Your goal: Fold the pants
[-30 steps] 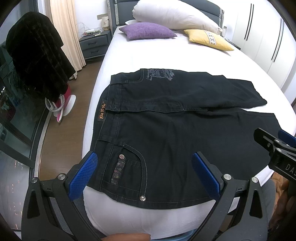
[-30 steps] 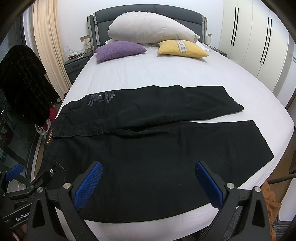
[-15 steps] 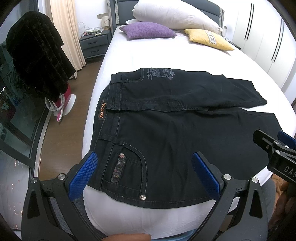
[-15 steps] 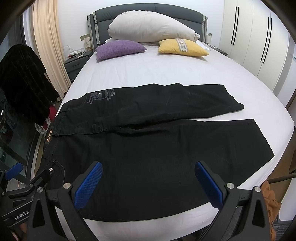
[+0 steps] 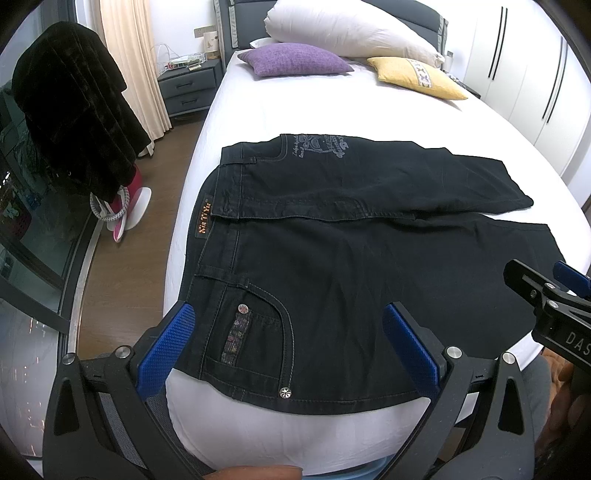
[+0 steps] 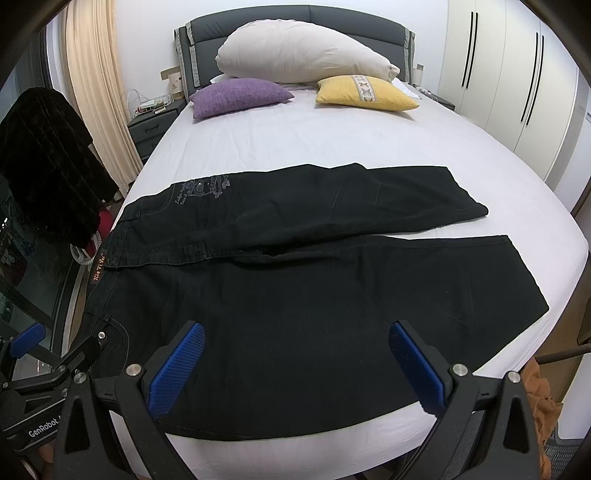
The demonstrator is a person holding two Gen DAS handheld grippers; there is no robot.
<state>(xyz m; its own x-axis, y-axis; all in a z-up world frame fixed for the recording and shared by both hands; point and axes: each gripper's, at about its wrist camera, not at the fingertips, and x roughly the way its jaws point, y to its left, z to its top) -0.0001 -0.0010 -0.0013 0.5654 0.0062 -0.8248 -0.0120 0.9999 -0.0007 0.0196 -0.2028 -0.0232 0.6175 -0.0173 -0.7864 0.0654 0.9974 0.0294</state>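
My left claw (image 5: 286,345) hangs wide open above the near edge of the bed (image 5: 295,107), its blue pads (image 5: 166,343) spread apart and holding nothing. It sits over the waist end of the black pants (image 5: 351,266), just above a front pocket with metal studs (image 5: 284,393). My right claw (image 6: 295,367) is also wide open and empty, hovering over the nearer pant leg close to the bed's near edge. Each claw shows at the side of the other's view.

The pants lie flat across the bed's near half on the white sheet, waistband toward the left edge, both legs stretching toward the right edge. The far leg lies beside the near one, with a pale printed design (image 6: 201,188) near its waist. An orange-lettered label (image 5: 204,218) marks the waistband.

Farther off, at the head of the bed, rest a purple cushion (image 6: 240,96), a yellow cushion (image 6: 365,94) and a large cream pillow (image 6: 303,53) against the grey headboard (image 6: 295,18). Left of the bed stands a nightstand (image 5: 186,86), a dark garment (image 5: 70,122) hanging nearer. White wardrobes (image 6: 517,74) line the right wall.
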